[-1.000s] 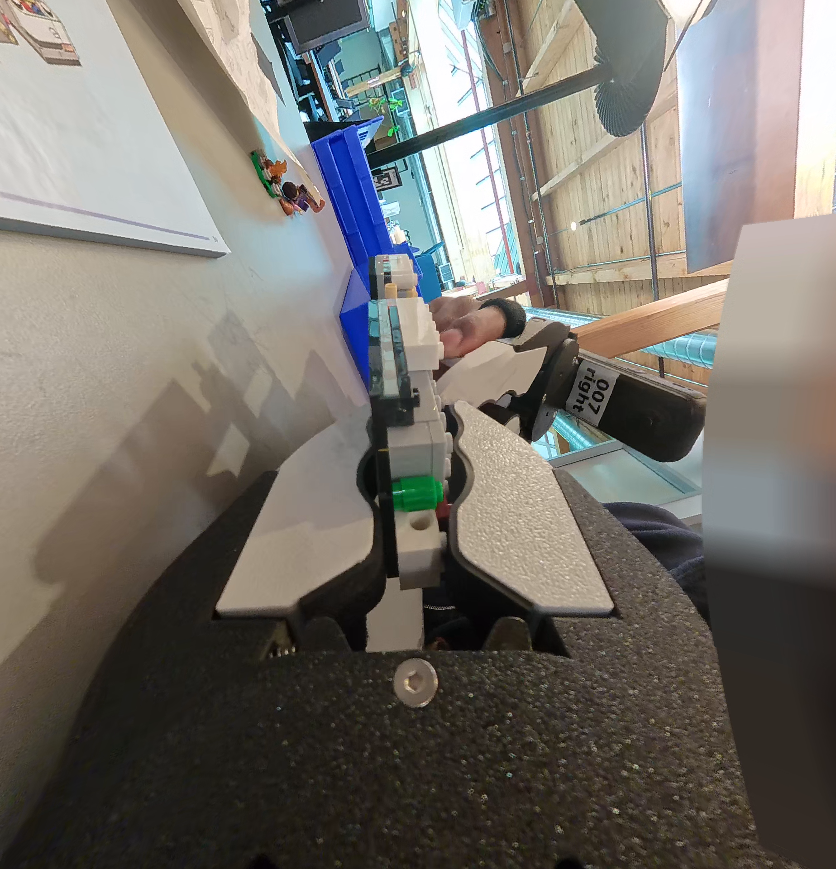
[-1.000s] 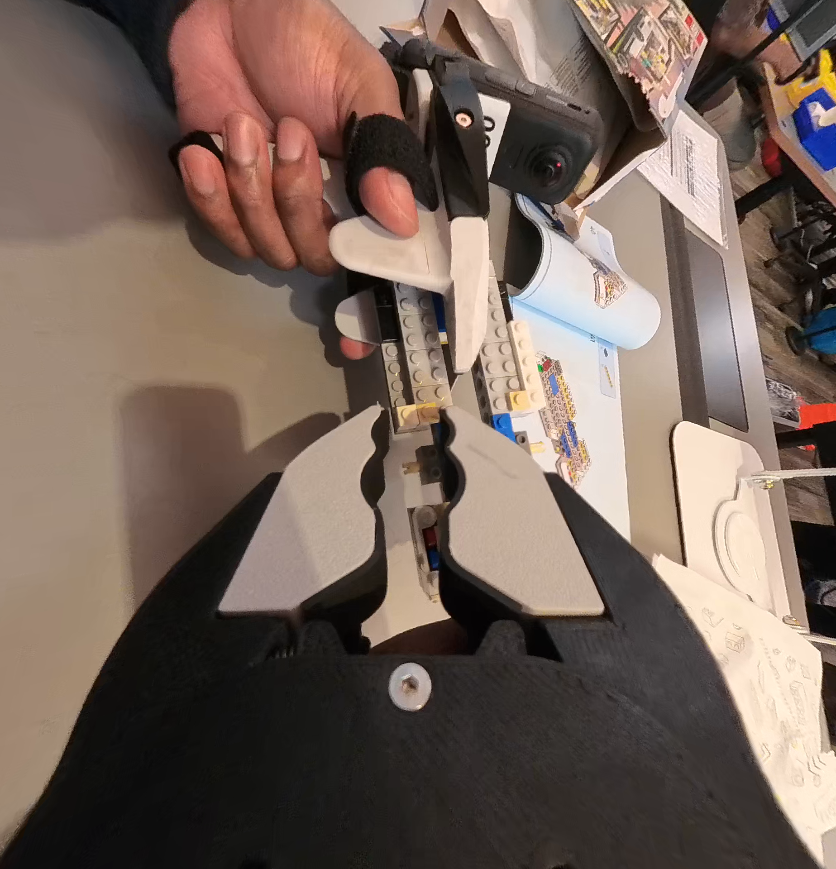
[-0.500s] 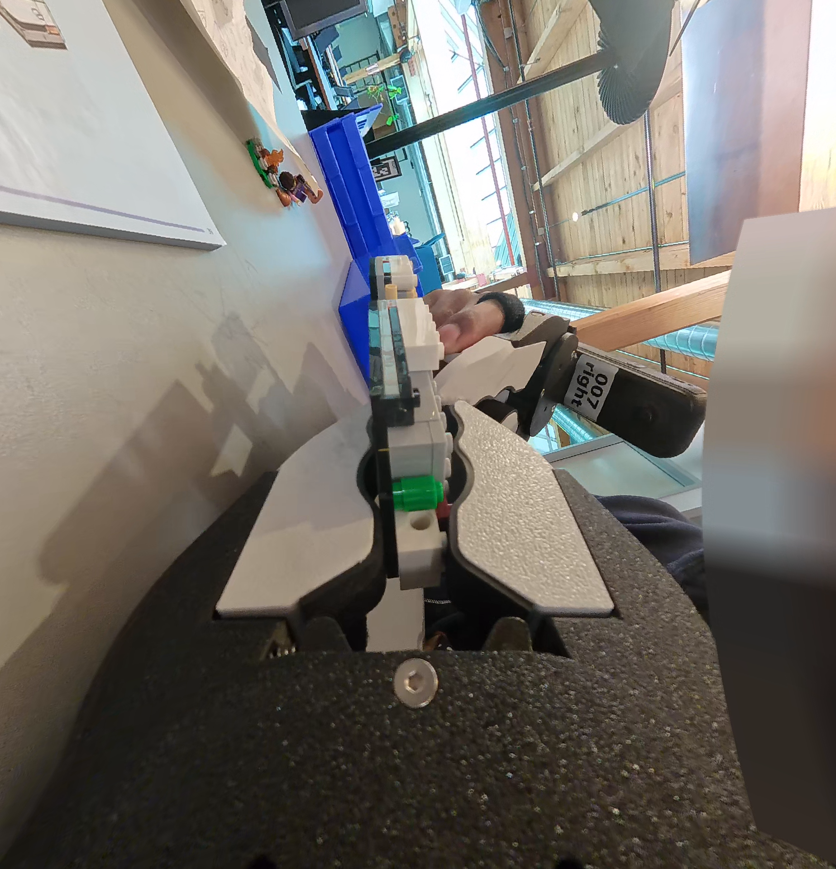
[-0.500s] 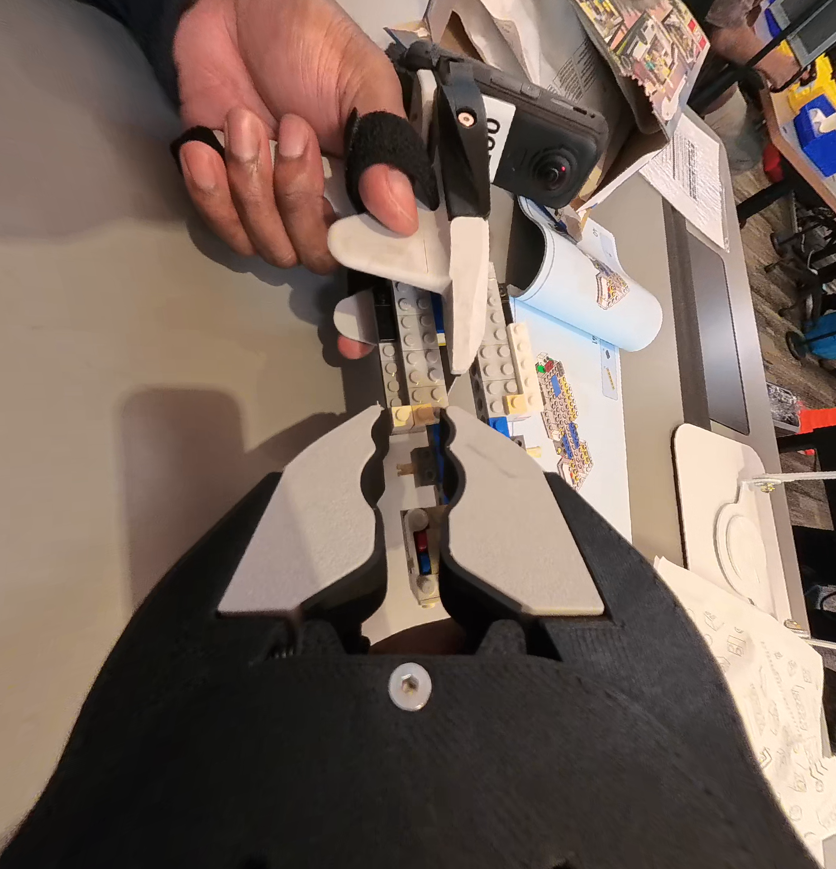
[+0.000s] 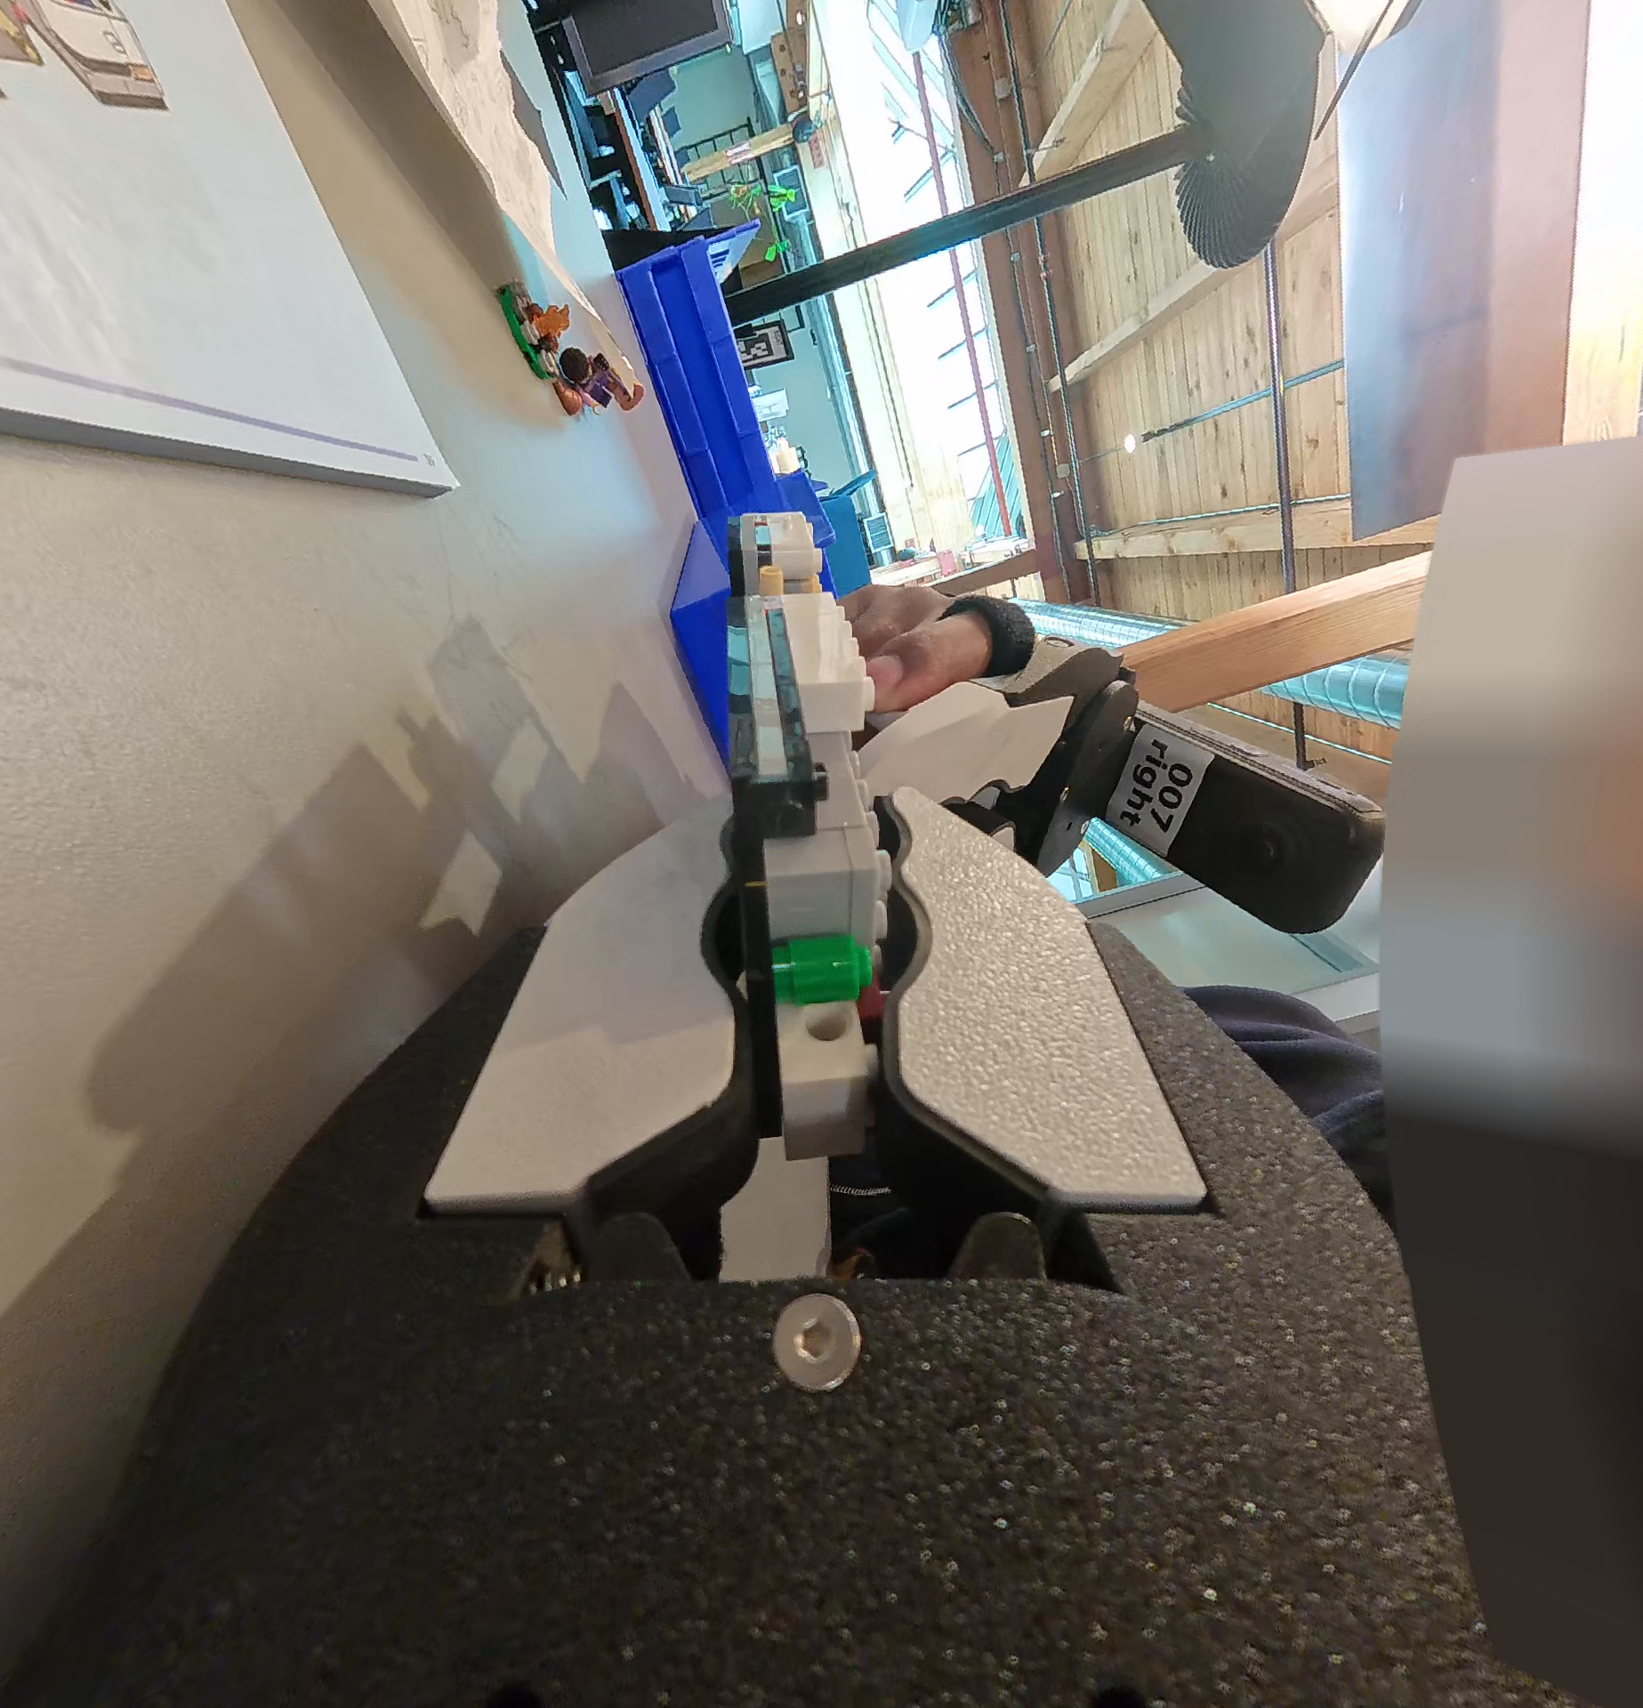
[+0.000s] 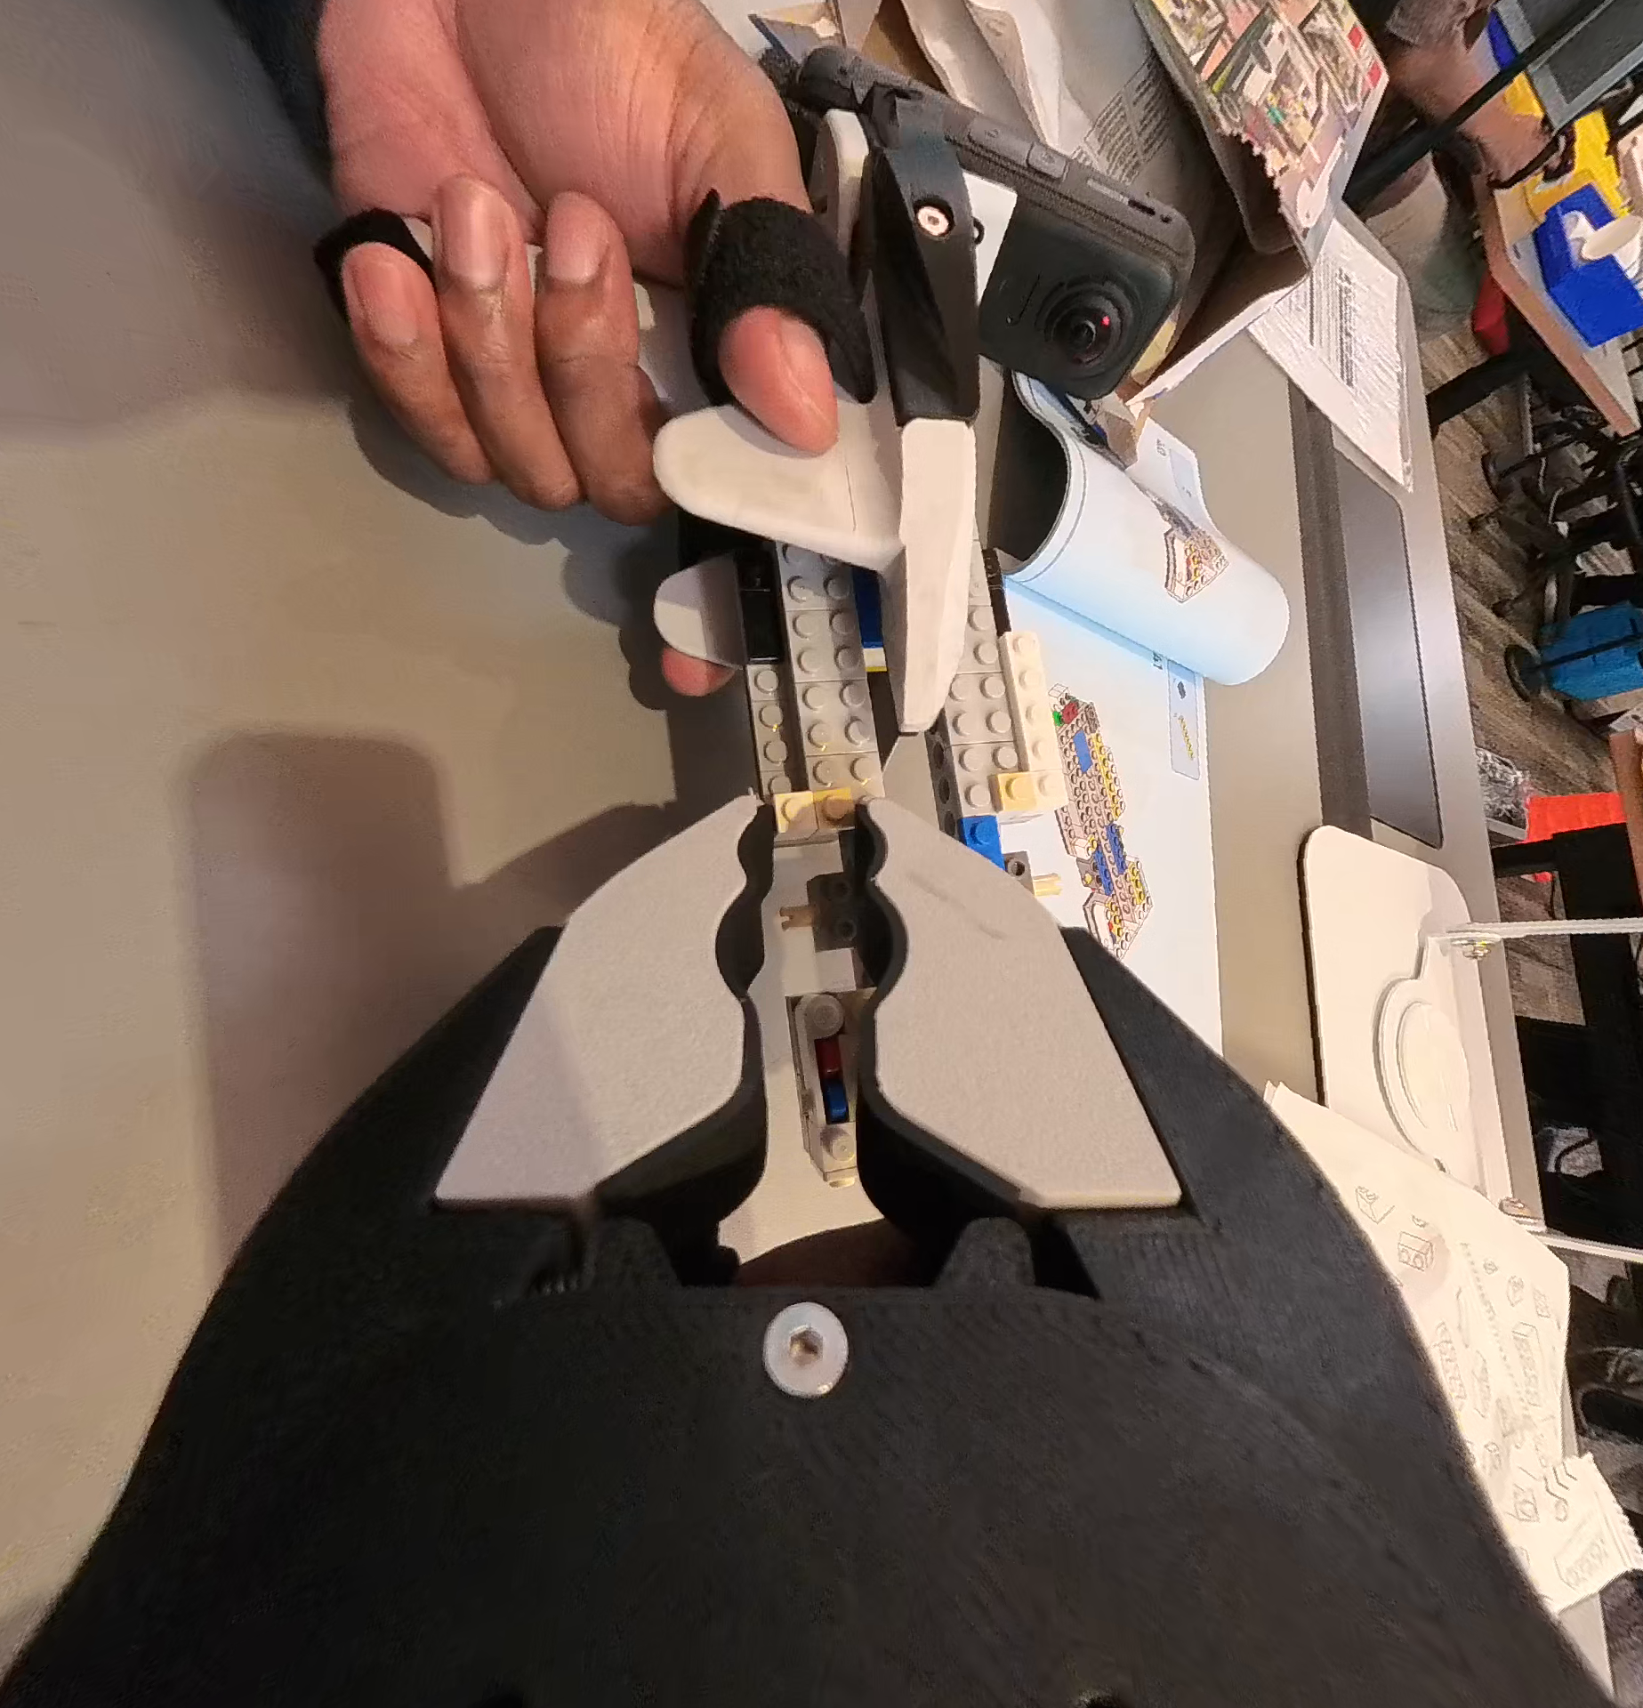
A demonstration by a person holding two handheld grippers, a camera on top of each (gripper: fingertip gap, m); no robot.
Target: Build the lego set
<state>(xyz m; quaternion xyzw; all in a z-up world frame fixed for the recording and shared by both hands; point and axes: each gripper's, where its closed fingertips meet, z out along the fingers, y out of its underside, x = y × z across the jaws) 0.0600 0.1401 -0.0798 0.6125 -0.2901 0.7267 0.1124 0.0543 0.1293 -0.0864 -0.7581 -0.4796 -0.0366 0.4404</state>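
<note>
A grey toy-brick assembly [image 5: 803, 887] is clamped by the left gripper [image 5: 813, 924] above the surface [image 6: 152, 462], while its 6 o'clock end [image 6: 822, 809] is apparently pinched by the right gripper [image 6: 813, 813].

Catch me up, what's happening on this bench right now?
A person is working a toy-brick model with two handheld grippers. The left gripper is clamped on one end of the long grey, white and black assembly, both fingers against its sides. The right gripper has its fingertips closed around the other end, at the tan bricks. The left hand shows in the right wrist view. An open instruction booklet and a second brick section lie on the table.
</note>
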